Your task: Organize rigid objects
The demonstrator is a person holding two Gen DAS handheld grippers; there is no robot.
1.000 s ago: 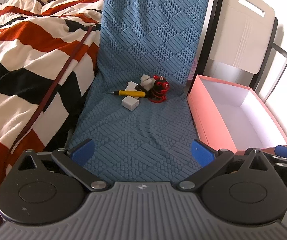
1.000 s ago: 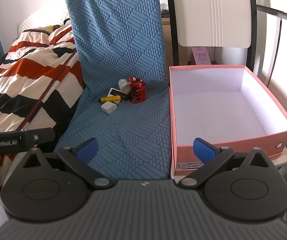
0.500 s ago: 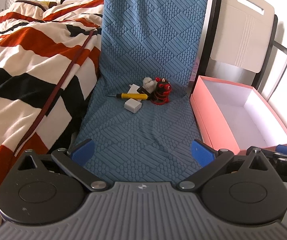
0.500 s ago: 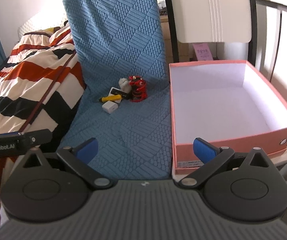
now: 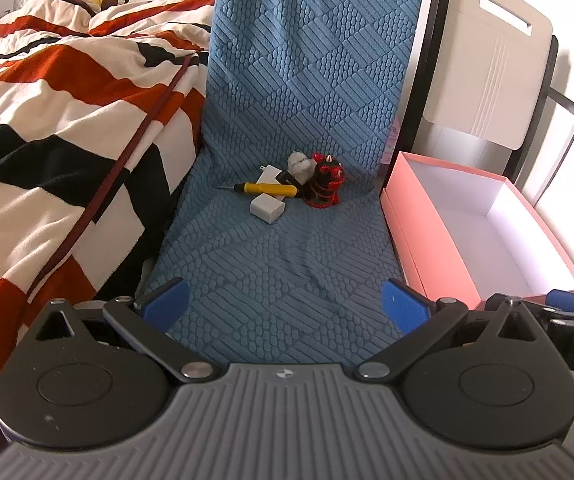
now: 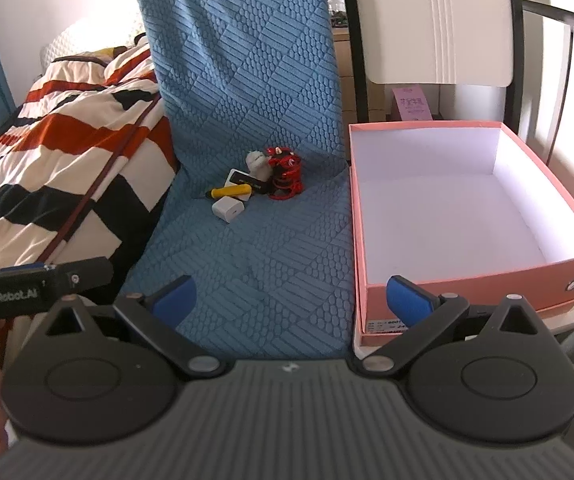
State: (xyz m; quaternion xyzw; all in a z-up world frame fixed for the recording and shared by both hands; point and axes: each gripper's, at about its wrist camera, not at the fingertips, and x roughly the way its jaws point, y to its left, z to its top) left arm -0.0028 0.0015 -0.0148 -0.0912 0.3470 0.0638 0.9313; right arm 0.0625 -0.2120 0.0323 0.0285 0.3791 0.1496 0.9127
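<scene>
A small pile lies at the back of the blue padded seat: a yellow screwdriver, a white charger cube, a red and black toy figure and a small white figure. The right wrist view shows the same screwdriver, cube and red toy. An open pink box with a white inside stands to the right of the seat and holds nothing. My left gripper and right gripper both hang open near the seat's front edge, far from the pile.
A striped red, black and white blanket covers the bed at the left. A white folding chair back with a black frame stands behind the box. The seat's blue backrest rises behind the pile.
Both views have shifted slightly forward and closer to the seat. Both grippers stay open and nothing on the seat has moved.
</scene>
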